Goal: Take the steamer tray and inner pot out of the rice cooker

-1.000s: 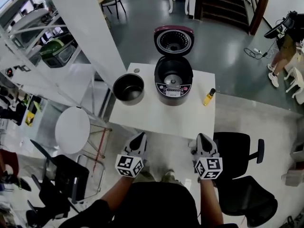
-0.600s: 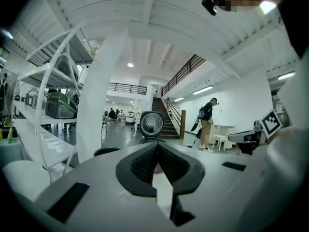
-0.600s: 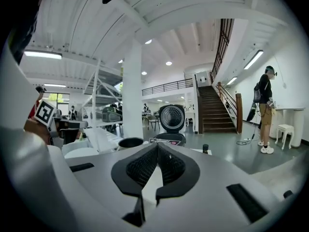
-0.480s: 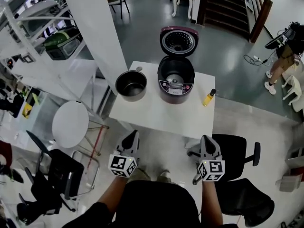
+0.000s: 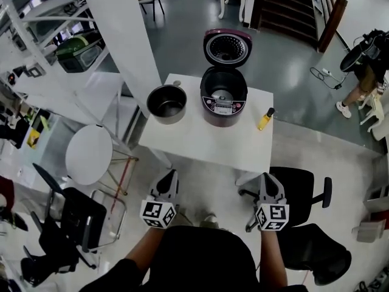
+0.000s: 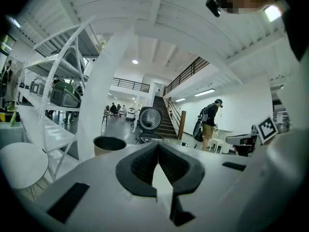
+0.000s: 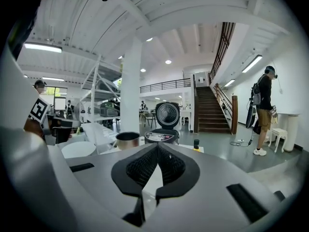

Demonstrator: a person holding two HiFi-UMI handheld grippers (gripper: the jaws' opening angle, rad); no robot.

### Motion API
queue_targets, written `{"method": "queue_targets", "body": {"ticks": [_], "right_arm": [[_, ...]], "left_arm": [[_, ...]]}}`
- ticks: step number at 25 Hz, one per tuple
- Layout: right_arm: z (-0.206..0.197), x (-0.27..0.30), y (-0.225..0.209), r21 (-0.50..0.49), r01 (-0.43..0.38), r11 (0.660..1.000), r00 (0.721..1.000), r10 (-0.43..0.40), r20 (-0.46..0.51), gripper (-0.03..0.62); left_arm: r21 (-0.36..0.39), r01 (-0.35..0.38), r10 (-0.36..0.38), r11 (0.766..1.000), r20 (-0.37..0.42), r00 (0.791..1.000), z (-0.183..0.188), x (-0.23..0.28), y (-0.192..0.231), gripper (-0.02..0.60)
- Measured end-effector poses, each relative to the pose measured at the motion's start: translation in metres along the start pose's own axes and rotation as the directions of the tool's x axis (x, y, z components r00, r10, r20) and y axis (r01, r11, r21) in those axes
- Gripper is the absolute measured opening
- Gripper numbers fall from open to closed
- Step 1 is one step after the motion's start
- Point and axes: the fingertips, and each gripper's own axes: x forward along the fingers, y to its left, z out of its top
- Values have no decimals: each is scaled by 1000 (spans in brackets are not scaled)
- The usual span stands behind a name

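The dark rice cooker [image 5: 223, 104] stands on the white table [image 5: 209, 146] with its lid [image 5: 227, 46] up and its well bare down to the grey plate. To its left the metal inner pot [image 5: 166, 103] sits on the table, out of the cooker. I cannot make out a steamer tray. My left gripper [image 5: 169, 177] and right gripper [image 5: 267, 180] are both shut and hold nothing, side by side short of the table's near edge. The left gripper view shows the shut left gripper [image 6: 158, 148] and the pot [image 6: 110, 144] beyond; the right gripper view shows the shut right gripper [image 7: 158, 150], the cooker [image 7: 161, 136] and the pot [image 7: 127, 139].
A small yellow bottle [image 5: 265, 119] stands on the table right of the cooker. A white round stool [image 5: 89, 154] and a white pillar [image 5: 115, 35] are at the left, a black office chair [image 5: 304, 193] at my right. A person [image 5: 363, 66] stands far right.
Both grippers have drawn back a little from the table's near edge, staying shut. The cooker and pot have not moved on the table.
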Motion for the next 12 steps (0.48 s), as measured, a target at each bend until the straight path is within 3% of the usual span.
{"method": "queue_targets", "body": {"ticks": [12], "right_arm": [[-2, -8, 9, 31, -17, 999, 1000, 16, 8, 0]], "left_arm": [[-34, 15, -16, 999, -12, 1000, -8, 6, -14, 5]]}}
